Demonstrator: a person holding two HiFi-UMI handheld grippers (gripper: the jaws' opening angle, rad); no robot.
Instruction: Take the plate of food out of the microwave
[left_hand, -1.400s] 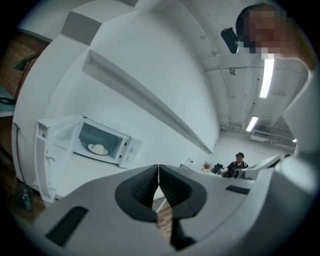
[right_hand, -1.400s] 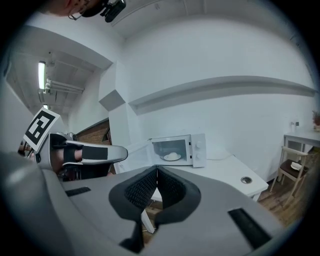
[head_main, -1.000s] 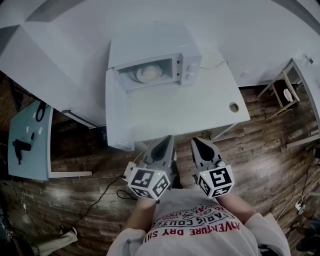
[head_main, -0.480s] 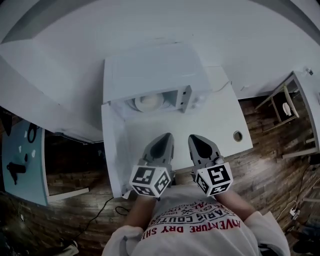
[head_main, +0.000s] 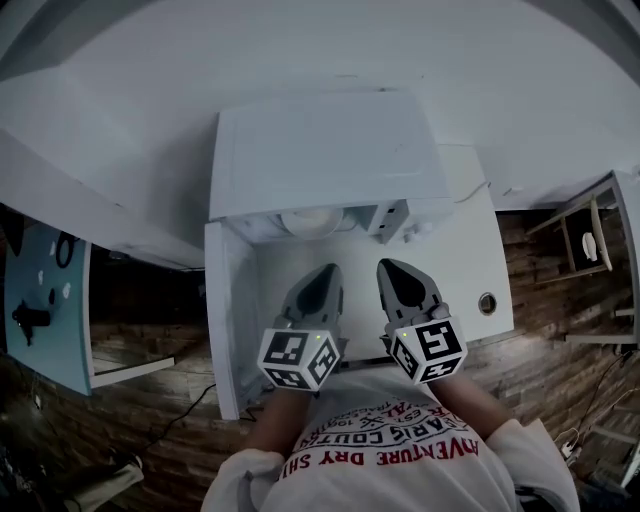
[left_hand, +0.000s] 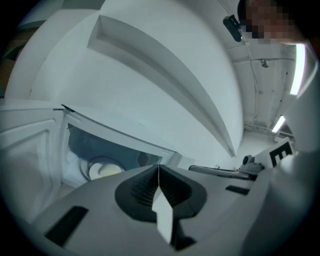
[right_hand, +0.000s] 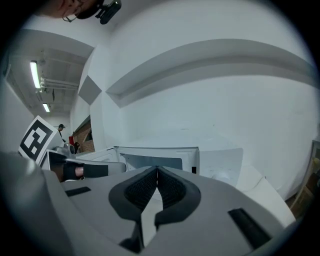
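Over at your left the door (head_main: 228, 310) stands wide open, the plate of food (head_main: 312, 222) sits untouched inside the microwave (head_main: 320, 150), and your left tool (head_main: 328, 270) and right tool (head_main: 384, 265) hover short of it, both closed and empty, so the reach and lift-out look all ahead.

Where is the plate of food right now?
In the head view, the plate of food sits inside the open microwave, straight ahead of the left tool and to the right of the swung-out door.

Plate (head_main: 312, 222) inside microwave (head_main: 325, 150) at back of table (head_main: 455, 275), door (head_main: 225, 310) open to the left
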